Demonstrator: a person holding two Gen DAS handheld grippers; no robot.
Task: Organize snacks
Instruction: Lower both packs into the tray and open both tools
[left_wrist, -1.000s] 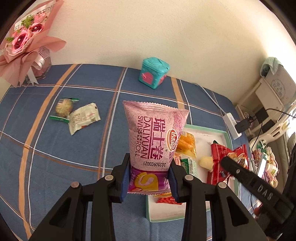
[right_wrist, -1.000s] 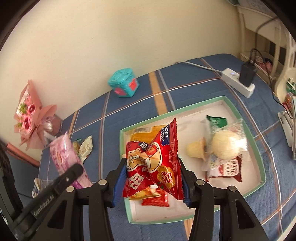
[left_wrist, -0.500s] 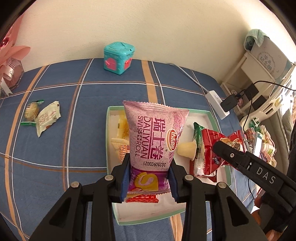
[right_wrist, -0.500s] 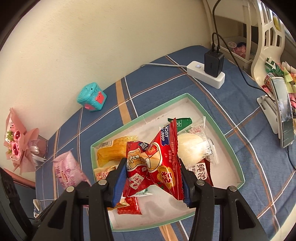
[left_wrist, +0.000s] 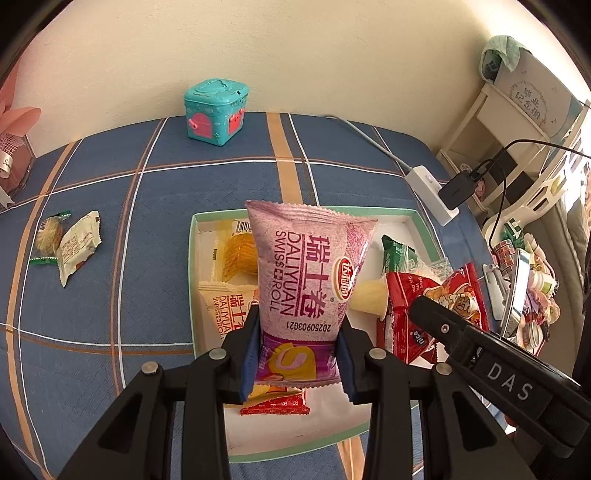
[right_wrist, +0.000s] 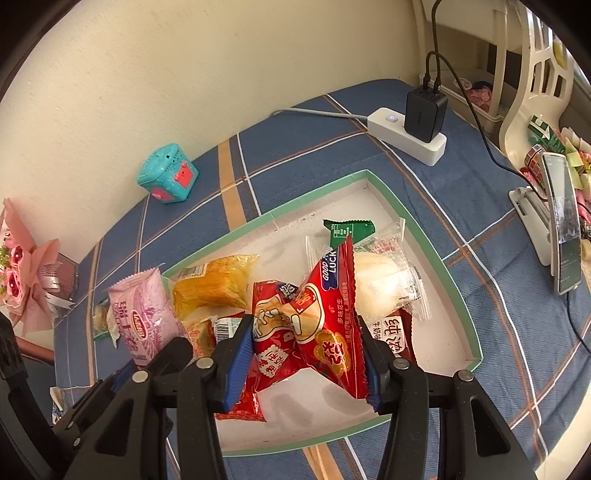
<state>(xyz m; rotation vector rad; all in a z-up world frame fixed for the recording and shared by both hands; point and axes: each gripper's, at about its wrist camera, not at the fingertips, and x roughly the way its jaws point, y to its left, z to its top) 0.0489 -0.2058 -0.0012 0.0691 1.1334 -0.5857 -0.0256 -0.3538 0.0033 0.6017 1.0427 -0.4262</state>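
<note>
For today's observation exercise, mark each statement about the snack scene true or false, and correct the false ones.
1. The left gripper holds a pink Swiss roll packet. True.
2. The right gripper is empty. False: red snack packets sit between its jaws.
3. The green-rimmed tray already holds several snacks. True.
4. The teal box sits inside the tray. False: it stands on the blue plaid cloth near the wall.
5. Two wrapped snacks lie on the cloth outside the tray. True.

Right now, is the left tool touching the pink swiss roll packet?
Touching. The left wrist view shows the left tool with both blue pads pressed against the sides of the pink swiss roll packet, holding it upright above the tray.
</note>
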